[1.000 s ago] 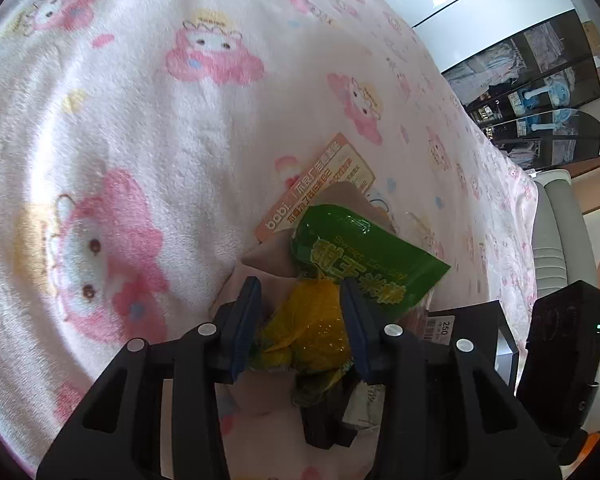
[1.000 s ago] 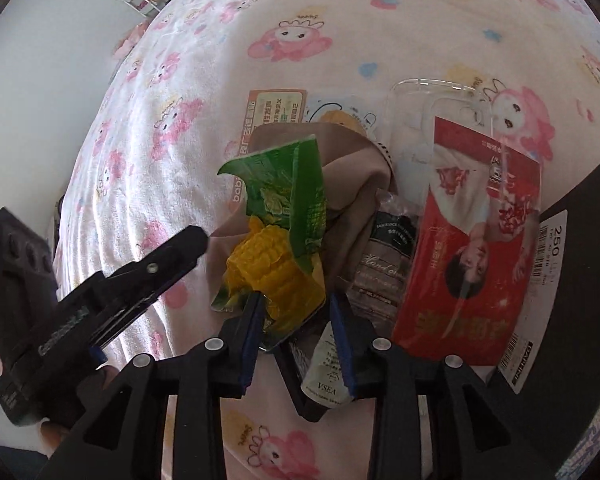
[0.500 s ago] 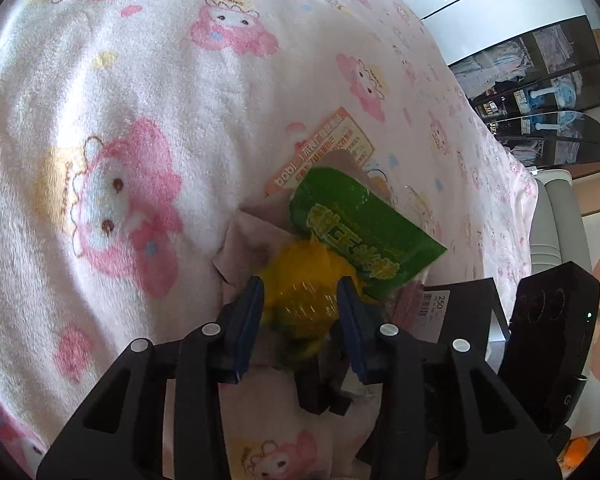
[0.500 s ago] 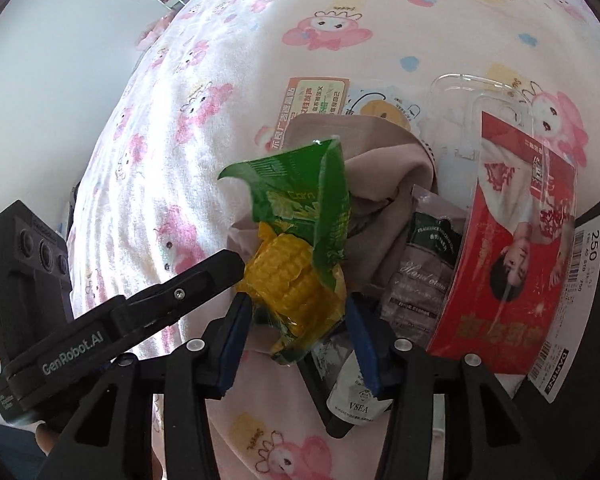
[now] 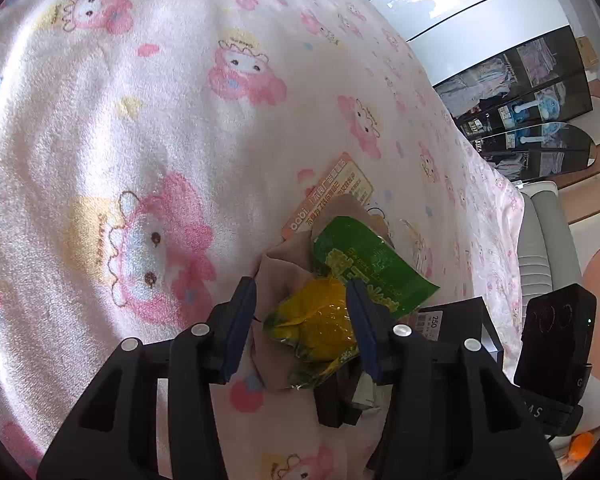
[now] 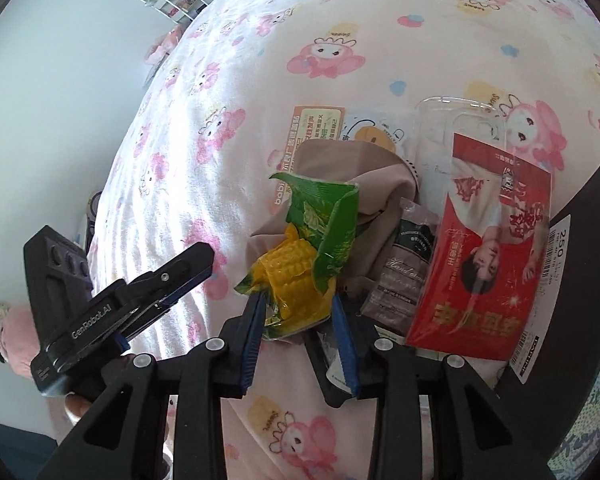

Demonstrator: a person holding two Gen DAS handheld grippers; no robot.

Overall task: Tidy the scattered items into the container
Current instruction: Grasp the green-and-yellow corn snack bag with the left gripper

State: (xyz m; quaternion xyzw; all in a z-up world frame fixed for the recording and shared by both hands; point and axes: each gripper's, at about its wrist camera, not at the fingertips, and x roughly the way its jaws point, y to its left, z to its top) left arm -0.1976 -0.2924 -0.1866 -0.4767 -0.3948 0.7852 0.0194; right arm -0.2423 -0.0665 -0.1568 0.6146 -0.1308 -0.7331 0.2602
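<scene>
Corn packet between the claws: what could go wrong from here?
1. The right claw is closing on only the crinkled bottom edge of the corn packet, so it could slip.
2. The left claw is opening around the packet, leaving a single grip.
3. The beige cloth lies against the packet and may drag along.

Corn packet (image 6: 300, 268) atop cloth (image 6: 364, 176), red packet (image 6: 488, 264) right

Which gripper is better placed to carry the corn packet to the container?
Right. The right gripper is closing with the corn packet between its pads; the left gripper is opening around it.
</scene>
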